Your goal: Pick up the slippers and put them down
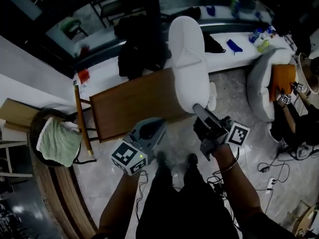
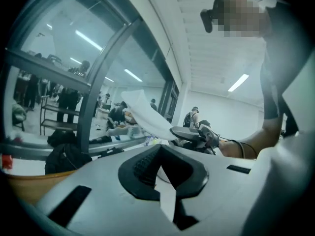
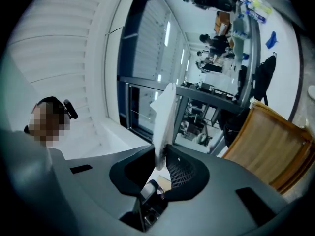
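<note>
Plainly the right tool [image 1: 198, 108] is clamped on the lower end of a white slipper [image 1: 188, 59], a smooth, long oval with a soft crease across its middle. It stands up the centre of the head view, above the far right corner of the brown wood-grain tabletop [image 1: 127, 106]. Edge-on in the right gripper view, the slipper is a thin pale sheet pinched between the dark ribbed pads [image 3: 183, 173]. A second white rim shows just behind its lower right; whether that is another slipper I cannot tell. The light grey left tool [image 1: 158, 127] sits at lower left, its jaws a little apart with only a pale strip in the gap. Grey marbled floor [image 1: 239, 91] lies open between the tabletop's near edge and the person's shoes [image 1: 192, 159], with cables [image 1: 273, 176] at lower right
</note>
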`<state>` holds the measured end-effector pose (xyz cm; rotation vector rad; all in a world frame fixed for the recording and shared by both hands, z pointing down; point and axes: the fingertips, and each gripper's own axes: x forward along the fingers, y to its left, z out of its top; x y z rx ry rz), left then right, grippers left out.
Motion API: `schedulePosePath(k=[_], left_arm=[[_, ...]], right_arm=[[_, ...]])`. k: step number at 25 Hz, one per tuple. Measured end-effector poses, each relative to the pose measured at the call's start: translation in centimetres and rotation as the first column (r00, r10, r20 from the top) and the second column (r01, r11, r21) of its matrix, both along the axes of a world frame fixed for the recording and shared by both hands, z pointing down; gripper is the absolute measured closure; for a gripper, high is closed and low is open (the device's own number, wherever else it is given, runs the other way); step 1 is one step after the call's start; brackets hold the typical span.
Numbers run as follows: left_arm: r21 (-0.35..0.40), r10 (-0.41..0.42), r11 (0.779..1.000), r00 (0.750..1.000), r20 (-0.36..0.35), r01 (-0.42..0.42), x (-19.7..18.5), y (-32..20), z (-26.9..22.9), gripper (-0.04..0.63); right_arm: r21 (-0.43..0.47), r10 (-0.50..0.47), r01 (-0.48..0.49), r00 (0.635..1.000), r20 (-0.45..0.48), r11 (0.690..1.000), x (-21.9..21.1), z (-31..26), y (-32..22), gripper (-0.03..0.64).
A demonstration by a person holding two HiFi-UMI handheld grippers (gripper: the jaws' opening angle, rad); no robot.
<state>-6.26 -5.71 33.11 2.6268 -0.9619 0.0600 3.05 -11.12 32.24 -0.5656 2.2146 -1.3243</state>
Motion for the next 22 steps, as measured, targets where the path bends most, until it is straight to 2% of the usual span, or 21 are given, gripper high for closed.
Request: schedulePosePath(k=[5, 10, 15, 22], left_arm=[[0.102, 0.000, 0.995, 1.000, -0.014, 0.002, -0.2, -0.8, -6.5, 0.588], [0.221, 0.020, 0.975, 1.000, -0.002, -0.019, -0.1, -1.8, -12.7, 0.588], [0.338, 0.055, 0.939, 0.998, 0.021, -0.058, 0.0, -0.2, -17.9, 0.588], [0.432, 0.069, 0.899, 0.997, 0.031, -0.076, 0.5, 1.2, -22.8, 0.588]], right_arm=[[0.134, -0.013, 0.011, 1.000, 0.012, 0.991, -0.4, -7.2, -0.5, 0.545], [0.269, -0.019, 0.011, 1.000, 0.025, 0.963, -0.7, -14.1, -1.3, 0.545], [0.378, -0.003, -0.011, 0.999, 0.038, 0.926, -0.1, -18.9, 0.1, 0.545], [0.489, 0.000, -0.036, 0.997, 0.073, 0.872, 1.2, -23.2, 1.7, 0.545]])
